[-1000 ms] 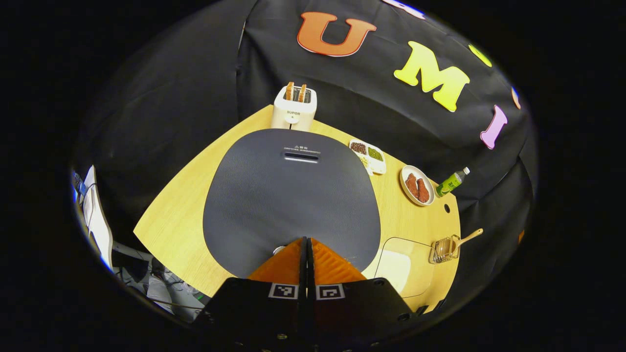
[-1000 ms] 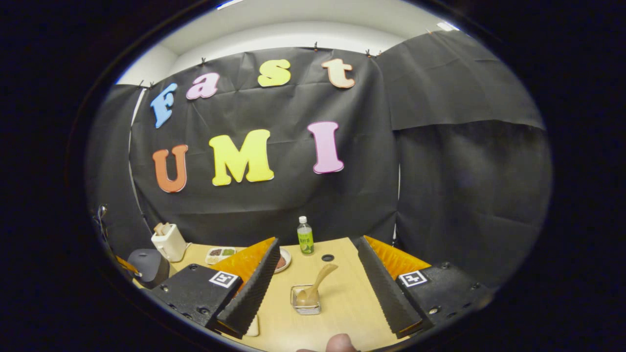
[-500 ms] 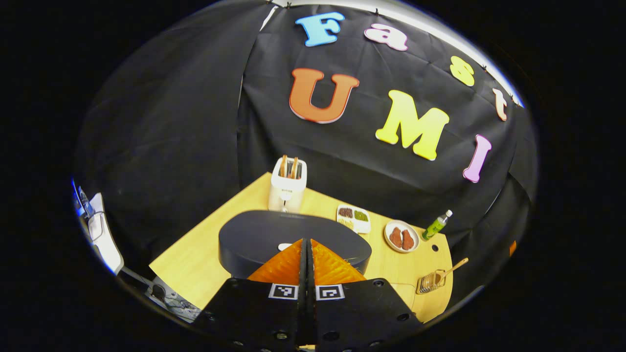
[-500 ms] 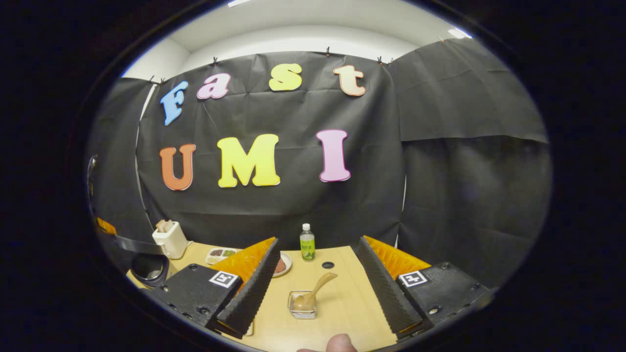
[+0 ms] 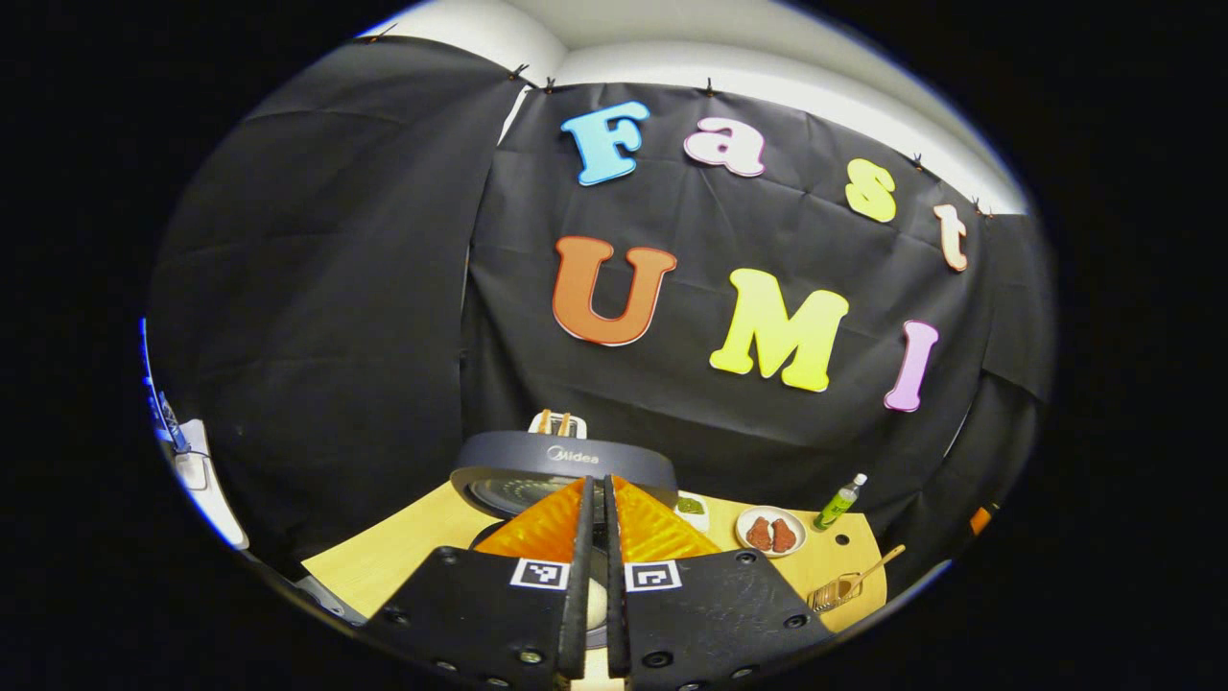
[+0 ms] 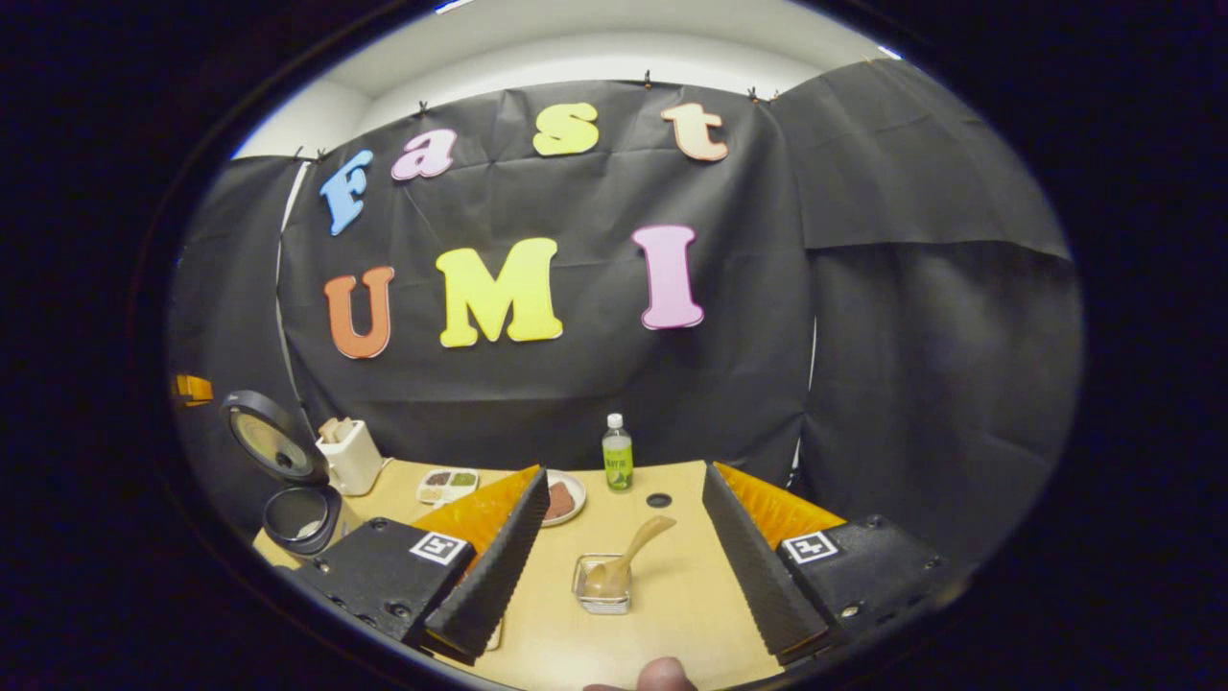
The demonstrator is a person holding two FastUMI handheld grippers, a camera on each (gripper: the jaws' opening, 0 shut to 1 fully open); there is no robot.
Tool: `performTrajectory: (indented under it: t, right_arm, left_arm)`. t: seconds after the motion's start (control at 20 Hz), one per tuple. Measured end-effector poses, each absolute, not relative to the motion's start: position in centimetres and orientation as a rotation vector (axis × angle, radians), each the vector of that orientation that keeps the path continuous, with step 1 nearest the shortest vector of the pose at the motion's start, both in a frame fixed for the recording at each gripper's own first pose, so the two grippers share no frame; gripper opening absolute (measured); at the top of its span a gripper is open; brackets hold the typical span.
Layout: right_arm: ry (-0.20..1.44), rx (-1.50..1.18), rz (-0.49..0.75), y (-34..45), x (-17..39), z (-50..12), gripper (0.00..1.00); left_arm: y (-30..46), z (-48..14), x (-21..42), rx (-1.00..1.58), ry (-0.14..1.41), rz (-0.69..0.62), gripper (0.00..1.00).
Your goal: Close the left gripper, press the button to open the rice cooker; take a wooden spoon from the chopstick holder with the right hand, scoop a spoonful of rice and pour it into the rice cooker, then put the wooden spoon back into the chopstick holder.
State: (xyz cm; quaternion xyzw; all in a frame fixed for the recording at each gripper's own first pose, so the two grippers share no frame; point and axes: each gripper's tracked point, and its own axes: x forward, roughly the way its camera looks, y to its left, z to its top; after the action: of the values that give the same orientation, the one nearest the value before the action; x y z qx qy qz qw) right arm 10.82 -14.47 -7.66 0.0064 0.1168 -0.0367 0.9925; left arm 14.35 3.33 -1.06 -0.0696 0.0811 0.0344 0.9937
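Observation:
The dark rice cooker (image 6: 299, 518) stands at the table's left end with its lid (image 6: 273, 437) swung up and the pot uncovered. In the left gripper view the raised lid (image 5: 566, 461) sits just beyond my left gripper (image 5: 595, 499), which is shut on nothing and hides most of the pot. The wooden spoon (image 6: 628, 557) leans in the small clear chopstick holder (image 6: 602, 583). My right gripper (image 6: 624, 472) is open, with the holder between and below its fingers, not touching. The holder (image 5: 833, 592) and spoon (image 5: 878, 566) also lie far right of the left gripper.
A white toaster (image 6: 350, 456) stands behind the cooker. Along the back are a divided tray of grains (image 6: 446, 485), a plate of brown meat (image 6: 559, 501) and a green bottle (image 6: 617, 456). A small round hole (image 6: 658, 500) marks the table. A thumb (image 6: 662, 677) shows at the bottom.
The cooker lid went from shut to swung fully up. My left gripper, still shut, rose and tilted up off the lid. The right gripper barely moved.

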Motion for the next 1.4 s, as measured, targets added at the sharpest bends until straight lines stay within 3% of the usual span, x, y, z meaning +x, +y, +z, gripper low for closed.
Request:
performTrajectory:
  t: [0.05,0.1,0.3,0.4,0.45,0.5,0.55,0.6,0.65,0.7,0.8,0.85,0.95,1.0,1.1,1.2,1.25,1.3,1.35,1.4]
  right_arm:
    - [0.25,0.021,-0.068,-14.5,11.1,-8.5,1.0]
    - [0.274,0.028,-0.065,-14.7,11.4,-9.5,0.96]
    - [0.35,0.061,-0.048,-15.2,13.0,-13.6,1.0]
    - [0.379,0.067,-0.047,-15.7,14.3,-15.7,1.0]
    - [0.398,0.069,-0.043,-15.8,14.9,-16.8,1.0]
    - [0.42,0.076,-0.028,-15.8,15.6,-18.1,1.0]
    - [0.446,0.088,-0.017,-15.9,16.2,-19.4,0.95]
    - [0.468,0.106,-0.009,-16.2,17.0,-20.7,1.0]
    - [0.492,0.123,-0.002,-16.4,17.8,-22.0,0.93]
    - [0.511,0.135,0.004,-16.6,18.6,-23.1,1.0]
    - [0.539,0.14,0.017,-16.8,20.3,-25.0,1.0]
    - [0.555,0.146,0.022,-16.9,21.2,-26.1,0.89]
    - [0.591,0.167,0.04,-17.1,22.8,-28.1,0.88]
    - [0.61,0.18,0.051,-17.1,23.5,-29.2,0.98]
    - [0.655,0.224,0.064,-17.1,24.6,-31.3,0.93]
    - [0.681,0.284,0.075,-16.7,25.6,-32.2,0.83]
    - [0.686,0.311,0.079,-16.6,25.9,-32.3,0.65]
    - [0.694,0.329,0.082,-16.4,26.1,-32.3,0.57]
    - [0.696,0.341,0.086,-16.2,26.2,-32.2,0.42]
    - [0.695,0.347,0.085,-16.0,26.2,-32.0,0.46]
  left_arm:
    - [2.6,-0.6,13.9,-0.133,0.145,0.048,0.09]
    - [2.2,-0.4,13.6,-0.12,0.135,0.049,0.21]
    - [0.8,-0.9,12.4,-0.069,0.149,0.059,0.69]
    - [0.1,-0.5,12.2,-0.037,0.129,0.061,0.98]
    - [-0.2,-0.4,12.2,-0.022,0.121,0.065,0.87]
    - [-0.7,-0.4,11.9,-0.011,0.113,0.063,0.94]
    - [-1.3,-0.4,11.6,-0.004,0.11,0.06,0.95]
    - [-1.9,-0.6,11.5,-0.001,0.111,0.06,0.84]
    - [-2.5,-0.7,11.3,-0.001,0.111,0.06,0.95]
    - [-2.9,-0.5,11.2,-0.002,0.106,0.065,0.95]
    - [-3.3,-0.3,11.4,-0.001,0.085,0.076,0.94]
    - [-3.5,-0.8,11.6,0.008,0.089,0.086,0.94]
    - [-4.0,-1.5,11.9,0.023,0.106,0.101,0.94]
    - [-4.3,-1.8,12.2,0.028,0.115,0.105,0.94]
    - [-5.1,-2.5,12.6,0.03,0.15,0.112,0.95]
    - [-5.6,-2.8,12.8,0.025,0.166,0.114,0.95]
    - [-5.6,-2.8,12.9,0.027,0.17,0.117,0.95]
    - [-5.5,-2.9,12.9,0.026,0.176,0.12,0.95]
    - [-5.4,-3.0,12.9,0.022,0.182,0.122,0.95]
    - [-5.2,-2.9,12.8,0.02,0.183,0.129,0.95]
